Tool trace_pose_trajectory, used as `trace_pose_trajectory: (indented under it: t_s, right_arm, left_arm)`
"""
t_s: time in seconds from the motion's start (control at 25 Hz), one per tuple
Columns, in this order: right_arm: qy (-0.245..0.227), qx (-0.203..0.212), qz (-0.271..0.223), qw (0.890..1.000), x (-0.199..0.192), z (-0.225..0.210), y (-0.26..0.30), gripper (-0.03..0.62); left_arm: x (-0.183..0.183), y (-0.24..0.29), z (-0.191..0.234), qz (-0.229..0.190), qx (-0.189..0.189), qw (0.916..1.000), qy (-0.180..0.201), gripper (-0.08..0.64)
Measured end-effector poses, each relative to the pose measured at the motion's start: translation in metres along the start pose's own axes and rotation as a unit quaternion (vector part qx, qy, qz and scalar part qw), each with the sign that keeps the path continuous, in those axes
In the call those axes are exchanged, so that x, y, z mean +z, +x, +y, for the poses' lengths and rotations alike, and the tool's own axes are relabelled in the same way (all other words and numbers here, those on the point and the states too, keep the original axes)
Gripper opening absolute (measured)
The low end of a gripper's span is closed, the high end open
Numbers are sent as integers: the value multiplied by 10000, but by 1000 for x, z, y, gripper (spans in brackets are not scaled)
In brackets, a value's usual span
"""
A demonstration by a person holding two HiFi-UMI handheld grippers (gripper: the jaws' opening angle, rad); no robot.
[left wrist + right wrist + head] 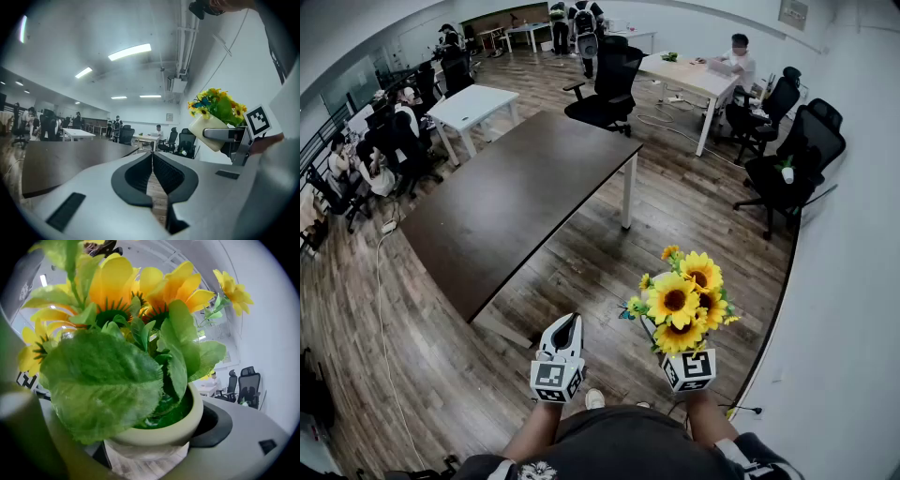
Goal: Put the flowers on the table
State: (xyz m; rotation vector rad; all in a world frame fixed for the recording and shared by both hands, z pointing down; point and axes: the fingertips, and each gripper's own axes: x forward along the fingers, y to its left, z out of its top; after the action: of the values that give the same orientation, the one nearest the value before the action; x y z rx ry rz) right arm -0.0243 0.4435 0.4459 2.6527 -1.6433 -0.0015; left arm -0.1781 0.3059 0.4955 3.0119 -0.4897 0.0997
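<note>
Right hand-held gripper (159,446): grasping. Its jaws stand wide apart and clamp the pale pot (161,430) from both sides. The pot is upright. The gripper points level.

Flowers (682,302): yellow sunflowers with green leaves, set in the pot. They are carried in the air above the wooden floor (581,267), in front of the person and to the person's right. In the right gripper view, leaves and blooms fill most of the frame.

Left hand-held gripper (566,321): clenched. Its black pads meet along their length, with nothing between them. It points level and hangs just beside the right hand-held gripper, on the side nearer the desk. From the left gripper view, the pot and flowers appear up and to the right, held in the other gripper.

Desk (516,197): a long dark top on white legs, ahead and to the left. The flowers are well apart from it, and neither gripper touches it.

Background: office chairs (605,84), white tables and seated people.
</note>
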Motion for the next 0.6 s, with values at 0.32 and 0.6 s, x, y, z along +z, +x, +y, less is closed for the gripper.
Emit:
trace_pose_trajectory:
  t_s: [0.32, 0.6]
  right_arm:
    - [-27, 64, -8, 10000, -3, -3, 1, 537]
    - [124, 131, -151, 9997, 2, 1, 9, 537]
  left_arm:
    - [-6, 1, -5, 65, 26, 10000, 30, 8]
    - [-7, 2, 3, 49, 49, 10000, 44, 8]
